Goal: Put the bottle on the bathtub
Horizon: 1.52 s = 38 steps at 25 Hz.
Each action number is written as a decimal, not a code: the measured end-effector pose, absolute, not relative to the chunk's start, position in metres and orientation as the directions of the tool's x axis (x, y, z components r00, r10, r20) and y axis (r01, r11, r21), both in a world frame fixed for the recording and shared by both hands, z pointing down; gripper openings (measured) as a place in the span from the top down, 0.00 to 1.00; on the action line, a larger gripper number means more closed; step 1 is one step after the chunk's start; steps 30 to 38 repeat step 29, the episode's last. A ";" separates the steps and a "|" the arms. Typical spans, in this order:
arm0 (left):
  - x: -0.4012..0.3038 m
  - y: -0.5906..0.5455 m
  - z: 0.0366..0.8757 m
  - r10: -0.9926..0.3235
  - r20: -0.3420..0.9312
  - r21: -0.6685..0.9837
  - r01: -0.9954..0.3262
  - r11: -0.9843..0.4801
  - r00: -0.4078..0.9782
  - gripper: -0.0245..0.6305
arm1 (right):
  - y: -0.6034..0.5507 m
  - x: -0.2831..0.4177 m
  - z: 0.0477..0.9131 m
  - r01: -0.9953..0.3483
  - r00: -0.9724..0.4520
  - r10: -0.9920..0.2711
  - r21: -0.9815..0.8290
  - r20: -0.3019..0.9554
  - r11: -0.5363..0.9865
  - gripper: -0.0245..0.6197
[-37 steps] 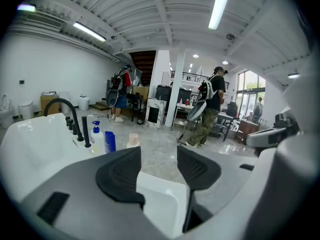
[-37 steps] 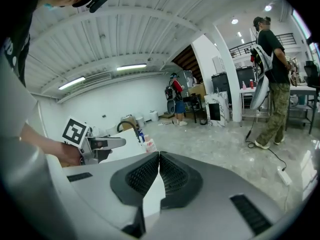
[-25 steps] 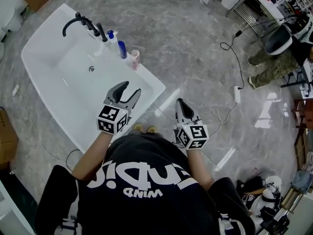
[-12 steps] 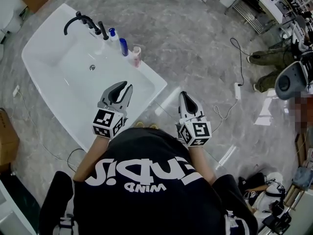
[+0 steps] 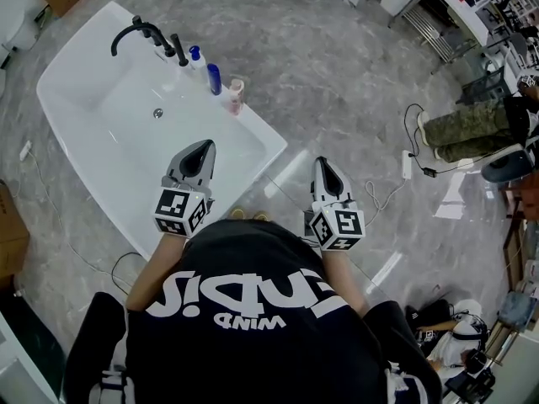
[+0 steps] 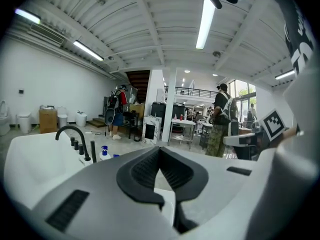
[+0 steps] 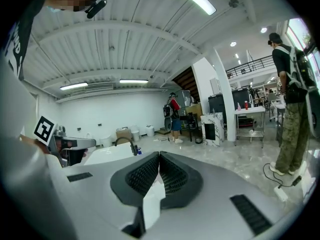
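Both grippers were up at chest level in front of the person, well apart from any bottle. The left gripper (image 5: 207, 145) had its jaws pressed together w/ nothing between them, having just been closing on empty air; the right gripper (image 5: 321, 162) was likewise clamped tight and empty, over the marble floor (image 5: 337, 66) just beside the tub's near corner. The bathtub (image 5: 268, 148) lay ahead and to the left, and three small bottles stood upright in a row on its far rim, next to the black faucet (image 5: 135, 34): a white bottle w/ blue cap (image 5: 195, 57), then a blue bottle (image 5: 215, 79), then a pink bottle (image 5: 235, 96) nearest the grippers. Couldn't tell which one the task meant; all three were already on the rim, so the job looked done or not under way. Handling, as a guess: these read as small plastic toiletry bottles, prob. light, w/ smooth walls that give a bit under a squeeze and may be slick if wet. Tall and narrow, so easy to tip, esp. w/ neighbours standing close. Best hold would be across the mid-body, below the shoulder, not on the cap, w/ moderate pressure. The rim is narrow, so a bottle should go down flat and square, away from either edge.
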<state>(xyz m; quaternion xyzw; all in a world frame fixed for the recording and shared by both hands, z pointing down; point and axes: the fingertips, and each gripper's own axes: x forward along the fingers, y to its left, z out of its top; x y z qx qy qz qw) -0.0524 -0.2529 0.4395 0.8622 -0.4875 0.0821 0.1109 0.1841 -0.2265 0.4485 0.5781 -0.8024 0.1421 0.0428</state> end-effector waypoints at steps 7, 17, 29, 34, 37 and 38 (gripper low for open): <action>-0.053 -0.251 0.437 -0.831 0.244 0.115 -0.866 -0.487 0.500 0.95 | -0.228 0.188 0.444 -0.946 -0.311 -0.923 -0.165 0.226 0.278 0.92; -0.055 -0.243 0.443 -0.833 0.255 0.140 -0.871 -0.472 0.492 0.95 | -0.222 0.192 0.445 -0.944 -0.318 -0.922 -0.165 0.223 0.286 0.92; -0.057 -0.242 0.446 -0.837 0.249 0.148 -0.873 -0.464 0.487 0.95 | -0.215 0.194 0.450 -0.945 -0.313 -0.921 -0.173 0.232 0.278 0.92; -0.057 -0.242 0.446 -0.837 0.249 0.148 -0.873 -0.464 0.487 0.95 | -0.215 0.194 0.450 -0.945 -0.313 -0.921 -0.173 0.232 0.278 0.92; -0.057 -0.242 0.446 -0.837 0.249 0.148 -0.873 -0.464 0.487 0.95 | -0.215 0.194 0.450 -0.945 -0.313 -0.921 -0.173 0.232 0.278 0.92; -0.057 -0.242 0.446 -0.837 0.249 0.148 -0.873 -0.464 0.487 0.95 | -0.215 0.194 0.450 -0.945 -0.313 -0.921 -0.173 0.232 0.278 0.92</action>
